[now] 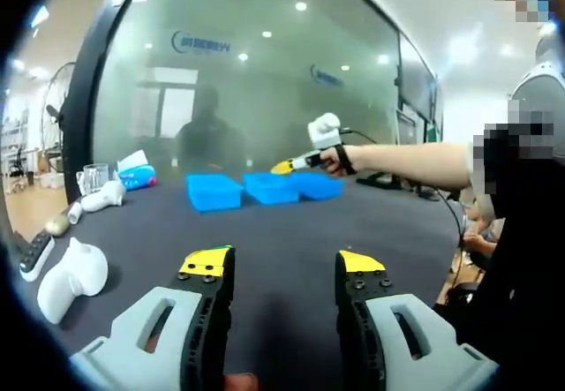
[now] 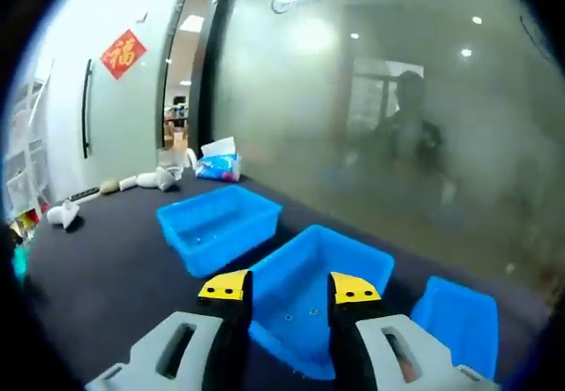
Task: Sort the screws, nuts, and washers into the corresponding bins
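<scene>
Three blue bins (image 1: 265, 188) sit in a row on a dark desk (image 1: 291, 241) at the centre of the left gripper view. The left hand-held gripper (image 1: 285, 272) rises from the bottom edge, jaws wide apart and empty. In the right gripper view, the right hand-held gripper (image 2: 290, 287), jaws parted and empty, hovers above the middle bin (image 2: 318, 294), where a few small pieces of hardware (image 2: 300, 313) lie.

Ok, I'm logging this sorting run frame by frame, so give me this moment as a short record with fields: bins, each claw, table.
bins: three blue bins in a row on the dark table
middle bin: a few small parts on its floor
right claw: open, nothing held, over the middle bin's near edge
left claw: open, nothing held, above bare table, away from the bins
other: white objects at the table's edge
</scene>
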The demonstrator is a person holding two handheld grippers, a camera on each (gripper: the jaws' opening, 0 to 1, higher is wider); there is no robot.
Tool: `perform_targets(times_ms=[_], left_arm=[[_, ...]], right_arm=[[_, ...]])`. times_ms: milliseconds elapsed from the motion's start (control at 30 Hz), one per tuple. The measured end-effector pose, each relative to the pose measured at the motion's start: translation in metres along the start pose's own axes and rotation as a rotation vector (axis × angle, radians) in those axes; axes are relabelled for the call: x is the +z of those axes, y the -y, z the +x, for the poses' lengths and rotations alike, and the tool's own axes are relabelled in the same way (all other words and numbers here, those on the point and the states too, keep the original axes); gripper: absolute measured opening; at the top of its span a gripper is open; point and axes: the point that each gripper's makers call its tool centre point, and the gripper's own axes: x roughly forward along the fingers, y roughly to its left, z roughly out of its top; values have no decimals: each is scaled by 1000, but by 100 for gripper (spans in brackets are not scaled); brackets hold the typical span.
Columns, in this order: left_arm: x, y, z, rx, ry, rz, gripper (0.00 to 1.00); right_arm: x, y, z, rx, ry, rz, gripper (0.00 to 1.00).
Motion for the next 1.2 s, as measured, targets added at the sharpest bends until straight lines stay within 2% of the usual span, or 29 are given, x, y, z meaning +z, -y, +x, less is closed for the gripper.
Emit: perform_targets(times_ms=[267,367,433,533,767,867,1000,1200], left_arm=[[4,0,0,2,5,8,45],[6,0,0,3,7,15,45],[7,0,0,3,9,15,45],[7,0,0,3,7,19,45],[11,6,3,-13,8,25,45],[12,8,4,-16,7,28,45],[13,9,5,-20,5,32,45],[14,13,7,-28,4,38,45]], right_arm=[[2,-15,-44,26,91,29,31],[1,-30,-70,52,131,22,32],[0,-44,-94,77,166,48,34],[-2,-64,-128,97,226,31,35],[-20,-93,-193,112,288,53,36],[-30,-97,-215,95,306,48,36],[-48,-99,-237,55,297,-16,38],[-66,-102,-267,46,320,38,39]])
